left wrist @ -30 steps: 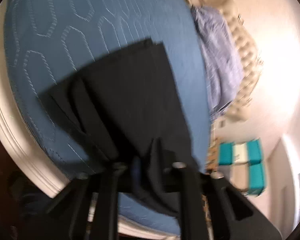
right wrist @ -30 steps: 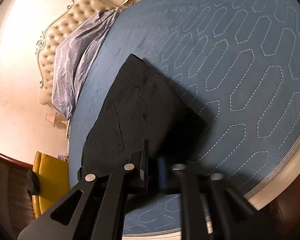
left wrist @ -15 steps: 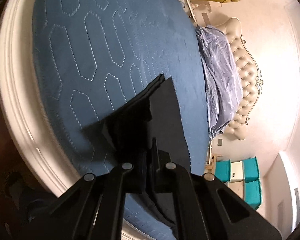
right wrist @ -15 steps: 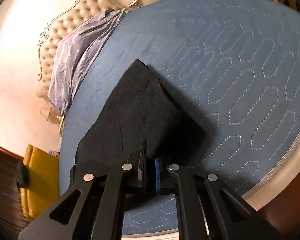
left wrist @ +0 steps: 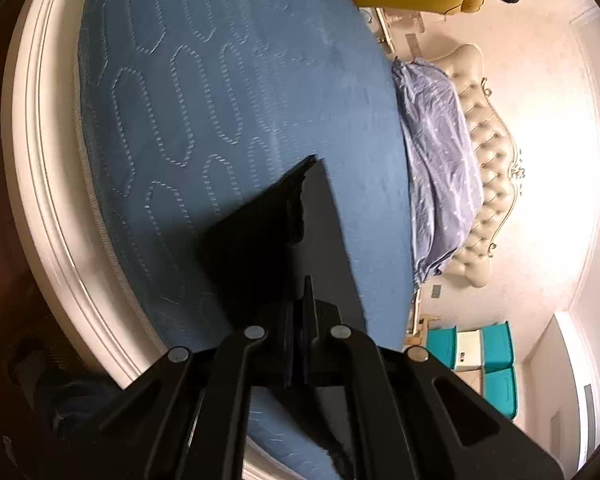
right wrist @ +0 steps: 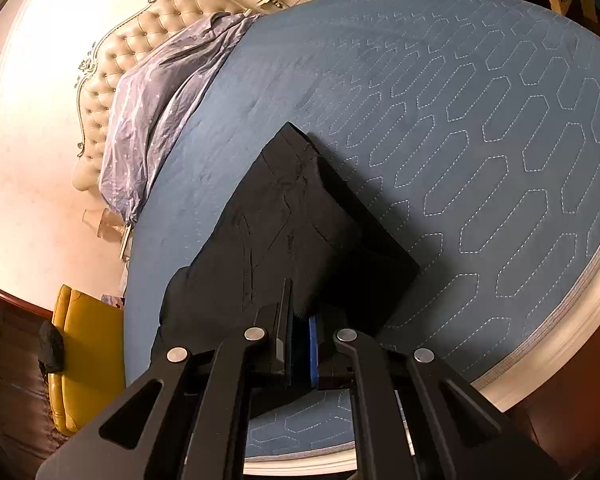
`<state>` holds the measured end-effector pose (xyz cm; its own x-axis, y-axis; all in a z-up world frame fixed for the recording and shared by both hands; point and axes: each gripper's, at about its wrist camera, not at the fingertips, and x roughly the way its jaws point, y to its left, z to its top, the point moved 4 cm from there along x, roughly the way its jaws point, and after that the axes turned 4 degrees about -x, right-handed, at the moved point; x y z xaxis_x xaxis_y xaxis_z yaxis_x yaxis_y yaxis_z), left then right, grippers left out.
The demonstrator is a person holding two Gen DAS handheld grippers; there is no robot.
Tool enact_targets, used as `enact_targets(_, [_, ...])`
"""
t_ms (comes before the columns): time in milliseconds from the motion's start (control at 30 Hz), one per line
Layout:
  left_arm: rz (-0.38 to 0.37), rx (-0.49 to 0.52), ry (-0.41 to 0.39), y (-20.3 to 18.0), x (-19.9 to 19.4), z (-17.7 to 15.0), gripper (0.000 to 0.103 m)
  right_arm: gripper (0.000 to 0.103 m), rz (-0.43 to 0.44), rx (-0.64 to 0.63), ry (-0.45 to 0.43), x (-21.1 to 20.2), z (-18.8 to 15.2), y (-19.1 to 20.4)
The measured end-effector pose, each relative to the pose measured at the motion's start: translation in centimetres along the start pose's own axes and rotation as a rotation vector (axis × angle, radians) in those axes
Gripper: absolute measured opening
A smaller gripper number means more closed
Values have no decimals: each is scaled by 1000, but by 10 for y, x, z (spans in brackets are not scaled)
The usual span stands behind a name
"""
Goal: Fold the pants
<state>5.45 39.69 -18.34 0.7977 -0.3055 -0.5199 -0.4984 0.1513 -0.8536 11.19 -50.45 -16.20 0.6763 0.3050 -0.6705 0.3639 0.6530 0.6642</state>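
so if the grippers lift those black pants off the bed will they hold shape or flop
Probably flop: the black pants already drape and crease where both grippers pinch them. They look thin, so likely light. The quilted bed cover may drag slightly on the cloth.

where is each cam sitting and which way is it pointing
Left wrist: sits on the left gripper, looking along its shut fingers across the black folded pants toward the blue quilted bedspread; only gripper parts show.
Right wrist: sits on the right gripper, looking over the pants toward the cream tufted headboard.
Shared: pants, bedspread, headboard, lilac duvet, yellow chair.
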Motion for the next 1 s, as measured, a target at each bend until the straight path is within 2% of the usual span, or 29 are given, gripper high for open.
enact_targets(67, [13,31,-7,-1,-2,-1,3,5,-24,-29,2,2,0,1])
enact_targets(200, [64,4,14,23,8,0,3,5,-59,-31,16,15,-9,-13])
enact_targets(300, [49,3,23,36,13,-1,3,5,-72,-47,13,23,-18,-23])
enact_targets(367, [47,10,25,38,13,-1,3,4,-65,-48,7,24,-19,-24])
enact_targets(833, [76,38,0,32,10,-4,6,5,-156,-175,-10,28,-21,-14])
enact_targets(900, [92,36,-23,33,3,-1,10,9,-175,-209,-9,27,-20,-11])
enact_targets(933, [116,49,-41,32,-2,1,12,21,-194,-222,-11,25,-19,-10])
enact_targets(967, [140,63,-61,31,-8,1,25,46,-232,-236,-25,19,-17,-9])
enact_targets(1000, [186,90,-108,27,-18,2,44,56,-285,-246,-48,11,-14,-10])
